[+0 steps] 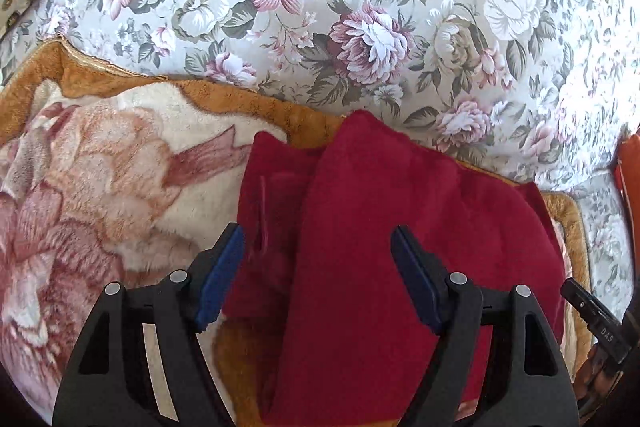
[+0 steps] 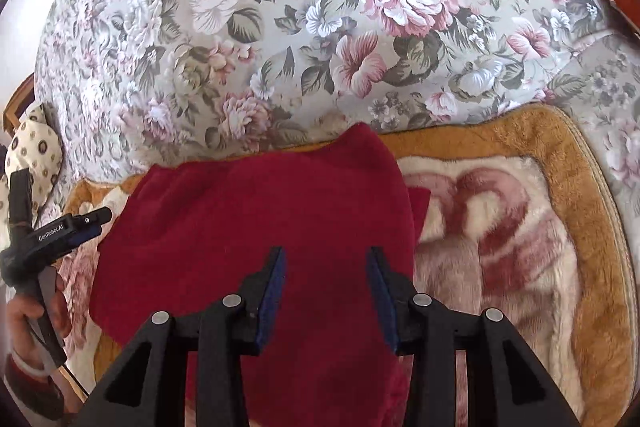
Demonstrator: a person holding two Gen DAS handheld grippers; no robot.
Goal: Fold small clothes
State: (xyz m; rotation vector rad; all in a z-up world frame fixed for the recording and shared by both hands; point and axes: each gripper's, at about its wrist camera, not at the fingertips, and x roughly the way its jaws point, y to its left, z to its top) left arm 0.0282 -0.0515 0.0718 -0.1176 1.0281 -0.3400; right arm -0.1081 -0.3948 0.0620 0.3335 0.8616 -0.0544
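Two markings are legible. In the right wrist view, white lettering "GenRobot.AI" stands on the black plastic body of the left tongs (image 2: 86, 225) at the left edge. In the left wrist view, white letters "DAS" stand on the black plastic body of the right tongs (image 1: 576, 293); any further characters are unreadable.
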